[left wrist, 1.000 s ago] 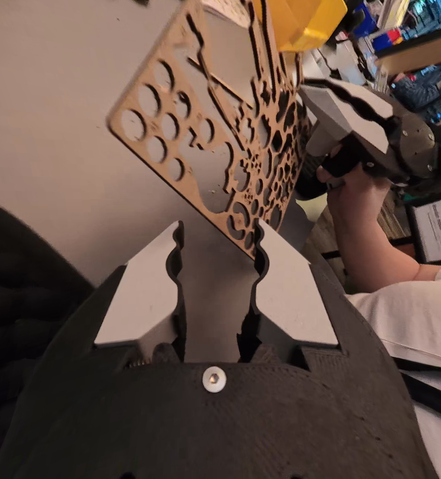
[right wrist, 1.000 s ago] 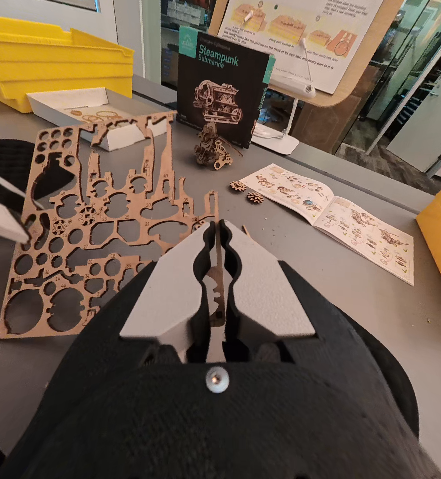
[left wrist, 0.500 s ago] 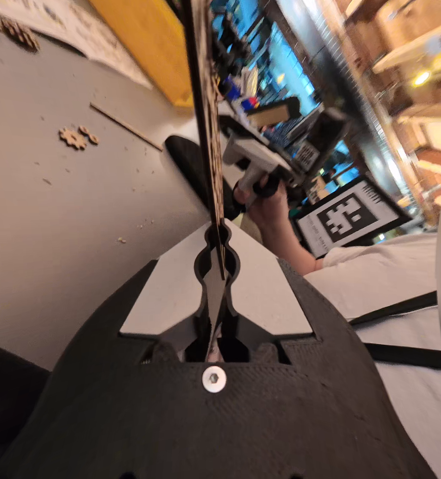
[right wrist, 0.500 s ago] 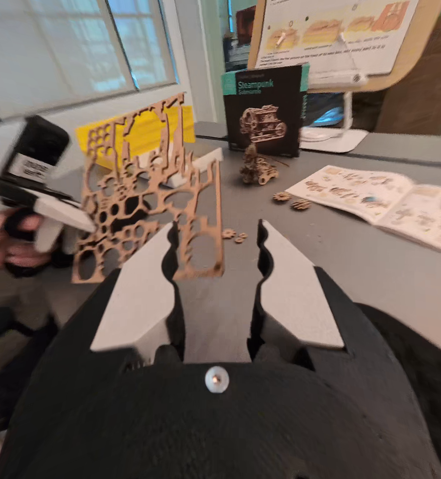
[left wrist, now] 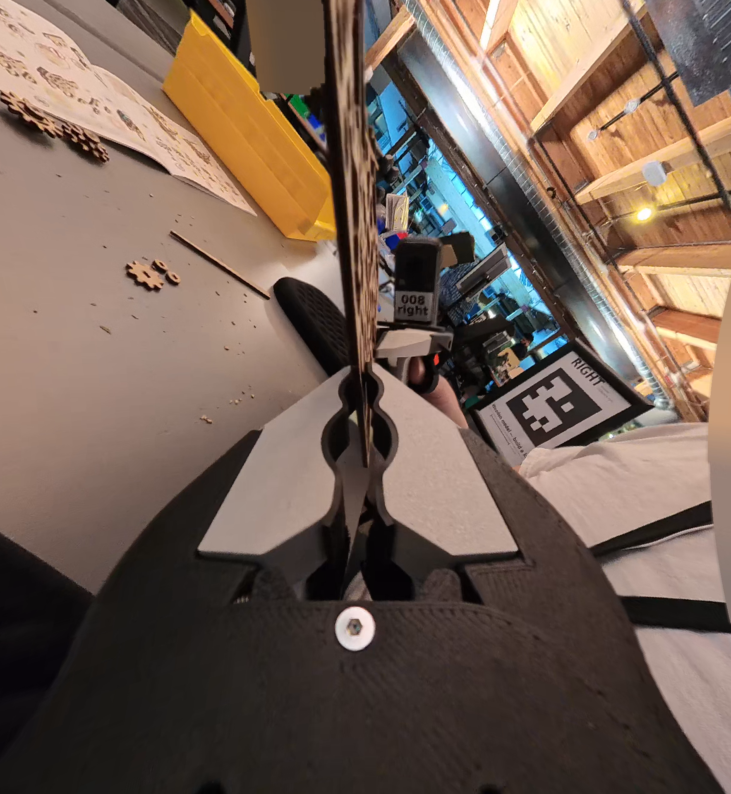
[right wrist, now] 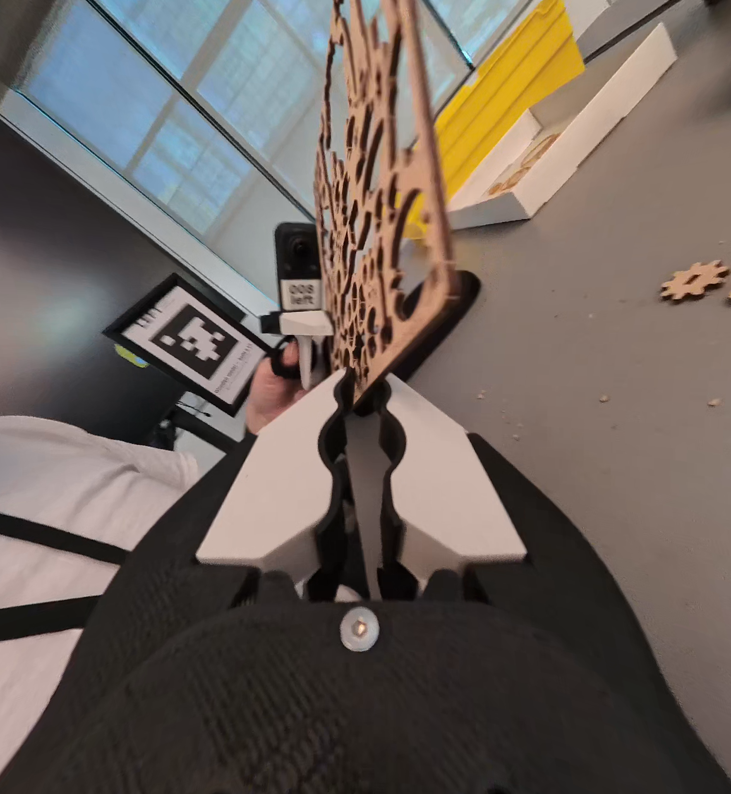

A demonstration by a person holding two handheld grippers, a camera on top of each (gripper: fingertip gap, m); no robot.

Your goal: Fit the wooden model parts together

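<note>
The grey desk (left wrist: 75, 386) carries a yellow bin (left wrist: 243, 129), a booklet (left wrist: 97, 99) and loose gears (left wrist: 144, 275). Above it the wooden sheet (right wrist: 380, 206) stands on edge. The left claw (left wrist: 361, 378) clenches one edge; the right claw (right wrist: 361, 386) pinches its near corner.

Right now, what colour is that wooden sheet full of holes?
Light tan, with dark brown cut edges; the wooden sheet shows best in the right wrist view.
</note>
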